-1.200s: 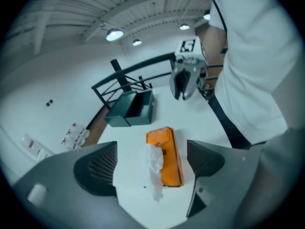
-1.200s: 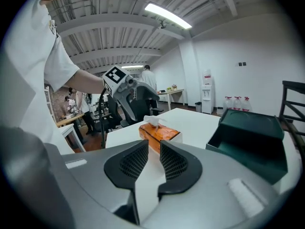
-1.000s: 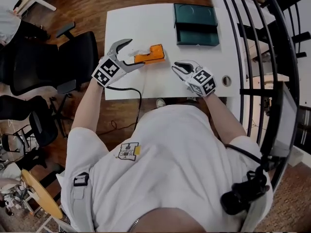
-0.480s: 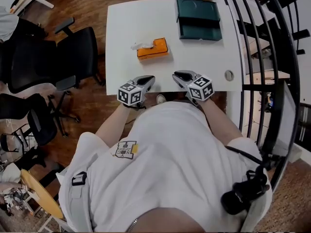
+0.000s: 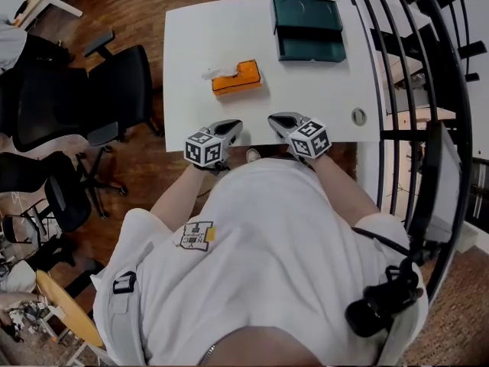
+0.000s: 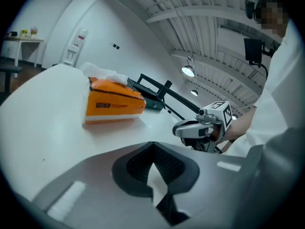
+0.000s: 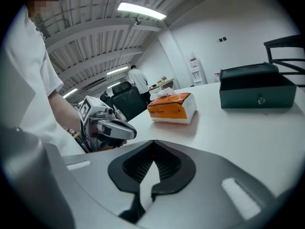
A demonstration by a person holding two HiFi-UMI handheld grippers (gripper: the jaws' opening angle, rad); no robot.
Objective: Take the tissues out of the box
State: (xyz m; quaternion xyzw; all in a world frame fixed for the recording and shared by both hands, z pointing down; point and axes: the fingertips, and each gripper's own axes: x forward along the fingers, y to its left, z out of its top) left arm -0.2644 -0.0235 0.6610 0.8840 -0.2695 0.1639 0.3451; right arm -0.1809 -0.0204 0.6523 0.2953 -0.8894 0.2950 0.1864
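Note:
An orange tissue box (image 5: pixel 237 78) lies on the white table (image 5: pixel 199 37), with a white tissue (image 5: pixel 215 73) sticking out at its left end. It also shows in the left gripper view (image 6: pixel 114 104) and the right gripper view (image 7: pixel 172 107). Both grippers hover side by side at the table's near edge, well short of the box. The left gripper (image 5: pixel 232 126) is shut, and nothing sits between its jaws (image 6: pixel 153 146). Facing the same way, the right gripper (image 5: pixel 276 120) is shut and empty too (image 7: pixel 153 146). Each gripper sees the other at its side.
A dark green case (image 5: pixel 308 29) stands at the table's far right corner. A round cable hole (image 5: pixel 357 117) is near the right front edge. Black office chairs (image 5: pixel 92 90) stand left of the table, a black railing (image 5: pixel 405 60) runs along the right.
The left gripper pulled back from the tissue box to the table's near edge and shut. The right gripper's jaws closed. The tissue stays in the box.

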